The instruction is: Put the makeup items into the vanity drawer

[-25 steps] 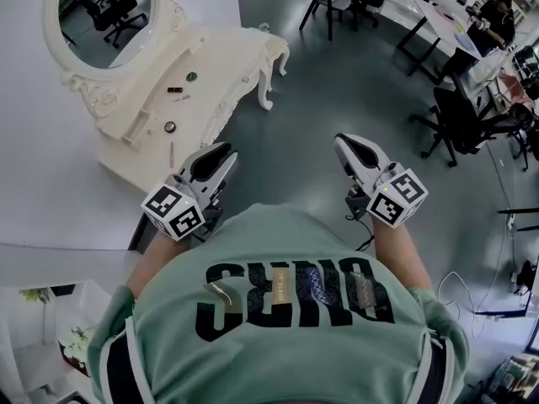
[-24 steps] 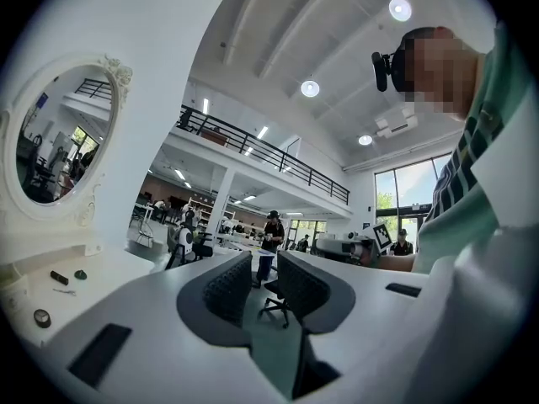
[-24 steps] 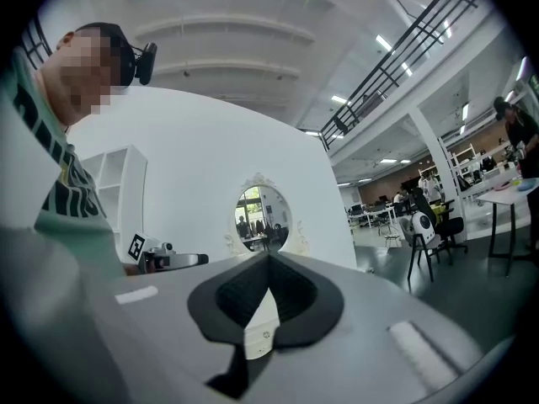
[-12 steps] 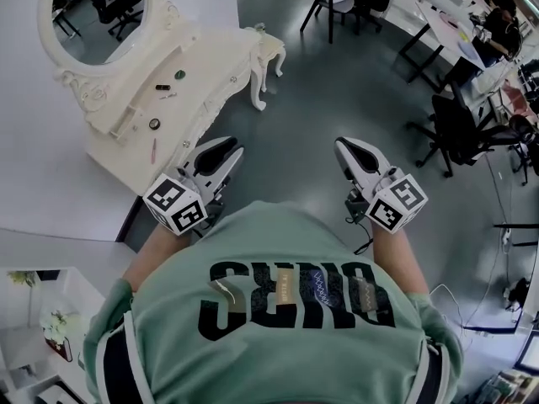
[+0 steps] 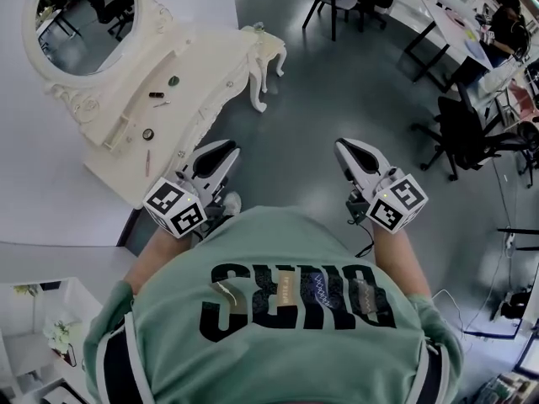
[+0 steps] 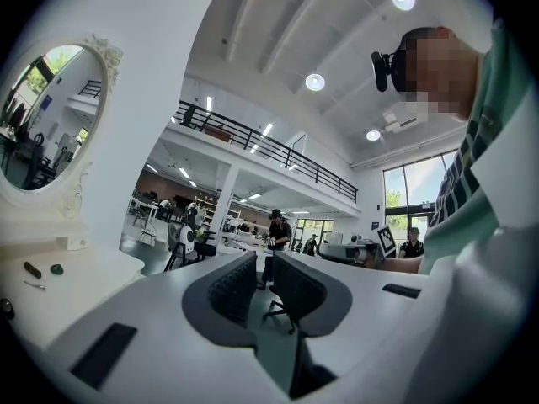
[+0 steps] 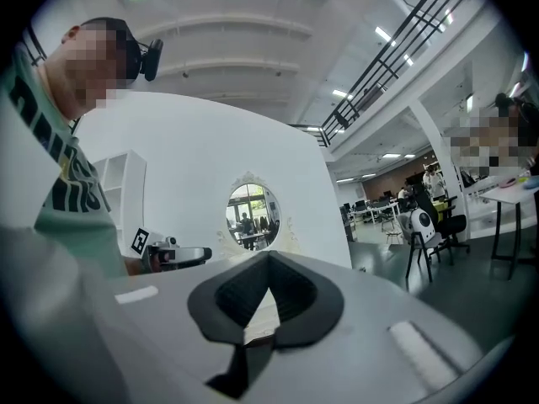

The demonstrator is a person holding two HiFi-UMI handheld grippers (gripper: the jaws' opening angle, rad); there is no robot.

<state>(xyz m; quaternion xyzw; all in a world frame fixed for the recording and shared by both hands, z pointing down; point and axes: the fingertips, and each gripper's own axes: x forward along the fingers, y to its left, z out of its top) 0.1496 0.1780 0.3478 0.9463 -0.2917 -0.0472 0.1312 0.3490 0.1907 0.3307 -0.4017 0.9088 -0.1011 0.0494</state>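
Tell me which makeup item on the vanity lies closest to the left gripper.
The thin pink stick; the round item, dark tube and green piece lie farther from the left gripper.

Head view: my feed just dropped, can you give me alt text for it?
A person in a mint-green T-shirt holds the left gripper and right gripper out over grey floor, both empty, short of the white ornate vanity table at upper left. Small makeup items lie scattered on its top near the oval mirror.

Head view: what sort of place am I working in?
Probably an open-plan office or lab: desks and office chairs, a mezzanine railing, and a white vanity staged by one wall.
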